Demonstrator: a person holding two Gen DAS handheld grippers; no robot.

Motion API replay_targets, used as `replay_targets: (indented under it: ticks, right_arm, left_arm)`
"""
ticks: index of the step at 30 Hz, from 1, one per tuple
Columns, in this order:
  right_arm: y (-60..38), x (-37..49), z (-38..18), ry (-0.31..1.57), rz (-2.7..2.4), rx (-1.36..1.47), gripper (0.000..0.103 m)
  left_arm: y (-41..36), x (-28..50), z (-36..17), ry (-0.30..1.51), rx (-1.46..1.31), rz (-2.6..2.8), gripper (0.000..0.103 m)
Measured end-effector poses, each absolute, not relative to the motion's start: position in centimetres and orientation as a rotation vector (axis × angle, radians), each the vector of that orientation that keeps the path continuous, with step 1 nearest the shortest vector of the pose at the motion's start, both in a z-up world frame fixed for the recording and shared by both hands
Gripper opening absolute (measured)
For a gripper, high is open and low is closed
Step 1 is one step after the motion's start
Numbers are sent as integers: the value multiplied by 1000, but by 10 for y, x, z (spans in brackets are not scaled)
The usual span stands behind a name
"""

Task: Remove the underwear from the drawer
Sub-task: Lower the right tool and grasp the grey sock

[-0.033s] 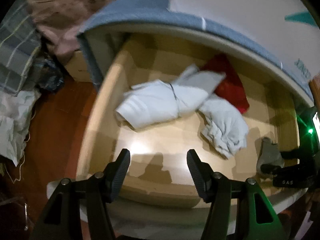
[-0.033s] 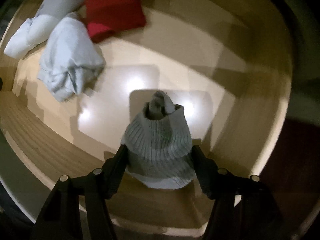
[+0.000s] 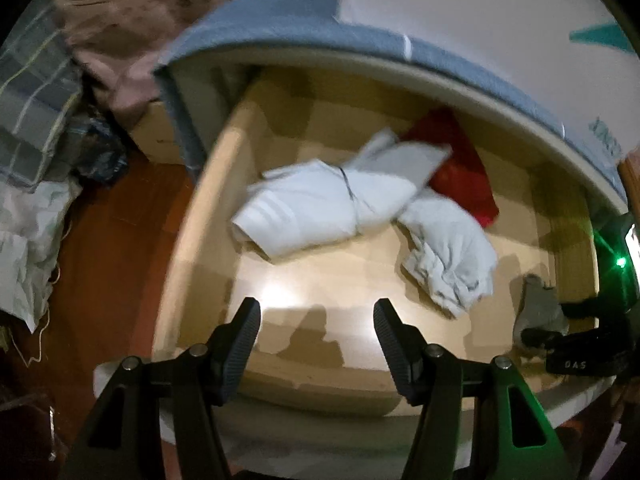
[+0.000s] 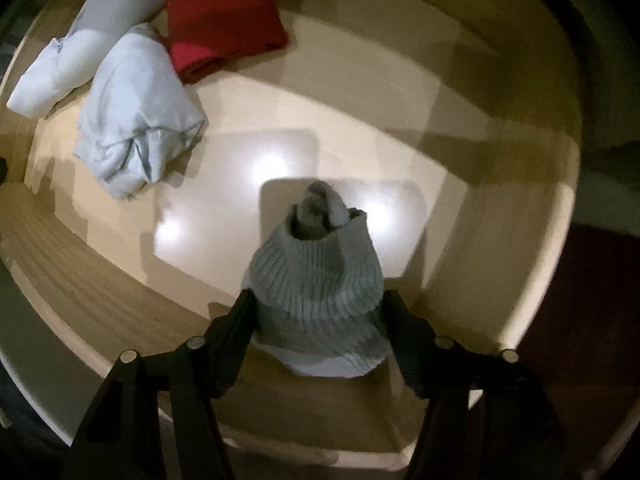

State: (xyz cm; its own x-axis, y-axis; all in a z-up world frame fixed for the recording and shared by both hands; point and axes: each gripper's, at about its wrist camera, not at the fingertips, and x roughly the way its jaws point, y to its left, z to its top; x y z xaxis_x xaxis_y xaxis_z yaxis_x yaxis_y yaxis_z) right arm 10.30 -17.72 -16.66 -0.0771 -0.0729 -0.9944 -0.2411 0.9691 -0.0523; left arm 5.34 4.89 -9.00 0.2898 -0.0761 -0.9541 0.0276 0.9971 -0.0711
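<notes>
An open pale wooden drawer (image 3: 188, 248) holds a white folded garment (image 3: 320, 208), a crumpled pale blue garment (image 3: 448, 256) and a red garment (image 3: 460, 172). My left gripper (image 3: 316, 320) hovers over the drawer's front edge, open and with nothing between its fingers. In the drawer's right corner stands a grey ribbed knitted bundle (image 4: 316, 280). My right gripper (image 4: 318, 312) is closing its jaws on it, and both pads touch its sides. The left wrist view shows the same bundle (image 3: 536, 308) at far right, with the right gripper's black fingers (image 3: 576, 306) on it.
A mattress with a blue-grey edge (image 3: 440, 52) overhangs the back of the drawer. Left of the drawer, on the reddish wooden floor (image 3: 112, 260), lie plaid fabric (image 3: 32, 112), a pink cloth (image 3: 120, 20) and pale crumpled cloth (image 3: 24, 220). The drawer wall (image 4: 520, 240) stands close beside the bundle.
</notes>
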Motion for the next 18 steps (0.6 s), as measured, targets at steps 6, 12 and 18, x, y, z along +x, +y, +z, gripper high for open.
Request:
replay_targets:
  ticks: [6, 12, 18]
  right_arm:
    - [-187, 102, -155, 1635, 134, -196, 56]
    - [-191, 84, -147, 1605, 138, -176, 57]
    - [-211, 69, -132, 1586, 139, -170, 56]
  left_arm:
    - [28, 61, -91, 1324, -137, -186, 60]
    - [3, 83, -96, 1358, -256, -205, 60]
    - [-20, 98, -105, 1373, -251, -194, 60]
